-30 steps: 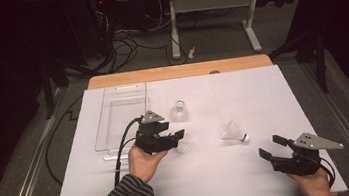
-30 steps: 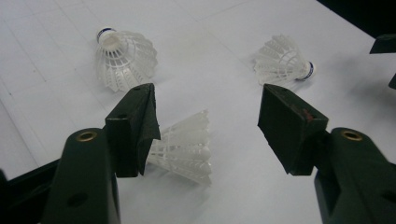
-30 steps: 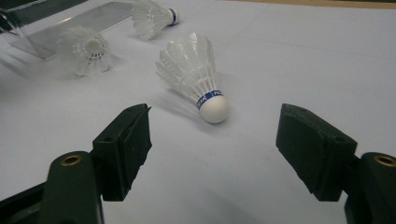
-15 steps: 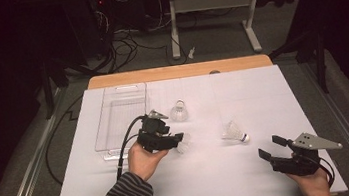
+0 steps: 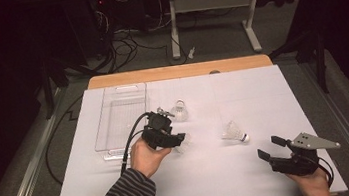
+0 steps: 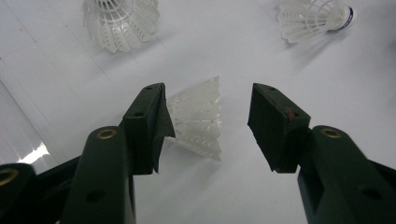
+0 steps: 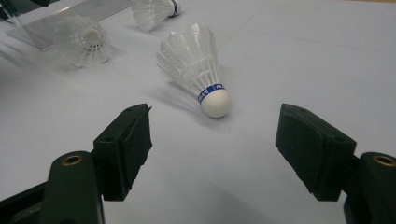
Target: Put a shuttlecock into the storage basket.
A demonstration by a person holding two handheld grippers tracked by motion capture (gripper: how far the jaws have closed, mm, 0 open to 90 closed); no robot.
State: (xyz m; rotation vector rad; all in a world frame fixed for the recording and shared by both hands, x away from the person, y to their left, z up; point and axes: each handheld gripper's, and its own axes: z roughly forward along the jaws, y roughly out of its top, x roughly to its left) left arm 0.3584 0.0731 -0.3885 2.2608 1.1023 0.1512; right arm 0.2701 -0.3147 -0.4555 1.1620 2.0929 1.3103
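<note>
Three white shuttlecocks lie on the white table sheet (image 5: 213, 184). One shuttlecock (image 6: 198, 119) lies on its side between the jaws of my left gripper (image 6: 209, 91), which is open and close around it without touching; in the high view this gripper (image 5: 180, 140) is at mid-left. A second shuttlecock (image 5: 234, 132) with a blue band (image 7: 194, 60) rests just ahead of my right gripper (image 7: 215, 112), open with nothing between its jaws, at the front right (image 5: 271, 147). The third shuttlecock (image 5: 180, 110) sits farther back (image 6: 121, 21).
A clear plastic tray (image 5: 121, 114) lies at the back left of the sheet, beside my left hand. A wooden table edge (image 5: 179, 71) runs along the back. Cables and a stand's legs are on the dark floor beyond.
My left gripper has shifted slightly right and tipped down over the near shuttlecock. The right gripper has stayed in place.
</note>
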